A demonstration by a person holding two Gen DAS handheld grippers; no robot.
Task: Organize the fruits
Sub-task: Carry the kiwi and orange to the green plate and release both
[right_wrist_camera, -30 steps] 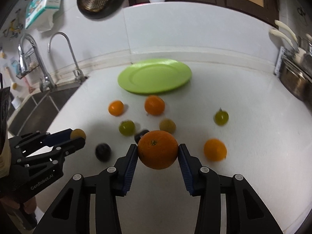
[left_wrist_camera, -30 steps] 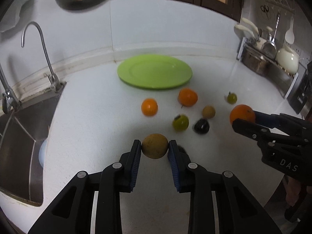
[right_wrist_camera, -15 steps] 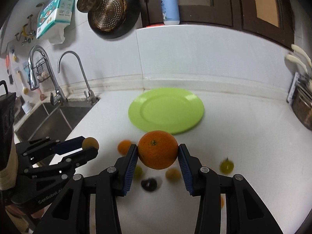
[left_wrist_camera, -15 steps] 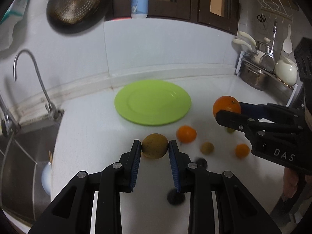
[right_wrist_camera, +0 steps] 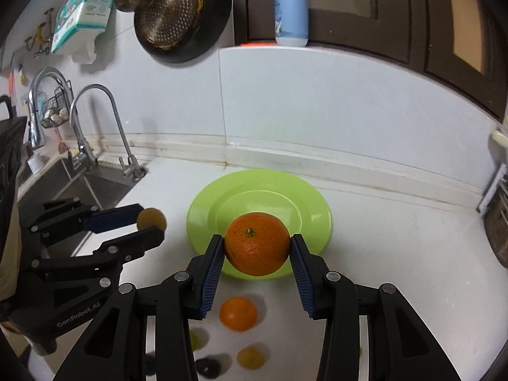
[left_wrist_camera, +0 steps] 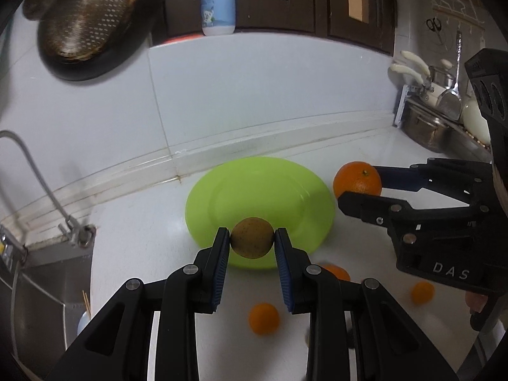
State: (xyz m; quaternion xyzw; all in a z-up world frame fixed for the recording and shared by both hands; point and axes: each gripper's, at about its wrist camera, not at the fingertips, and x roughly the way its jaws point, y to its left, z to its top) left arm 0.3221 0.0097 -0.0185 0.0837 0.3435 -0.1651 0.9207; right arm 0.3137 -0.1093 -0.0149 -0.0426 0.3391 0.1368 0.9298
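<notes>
Low in the left wrist view, the left gripper [left_wrist_camera: 252, 240] is clamped narrow on a small speckled brown fruit [left_wrist_camera: 252, 238], lifted at frame centre against the near rim of the green plate [left_wrist_camera: 285, 190]. Centre frame on the right wrist view, the right gripper [right_wrist_camera: 257, 249] pinches a big orange [right_wrist_camera: 257, 243], fingers angled down over that plate. Behind, a dark pan [right_wrist_camera: 181, 16] hangs upper left.

Black tongs [left_wrist_camera: 252, 241] with blue ribbed pads [left_wrist_camera: 222, 266]; silver screws [left_wrist_camera: 190, 269]; white lettering [left_wrist_camera: 451, 274].
</notes>
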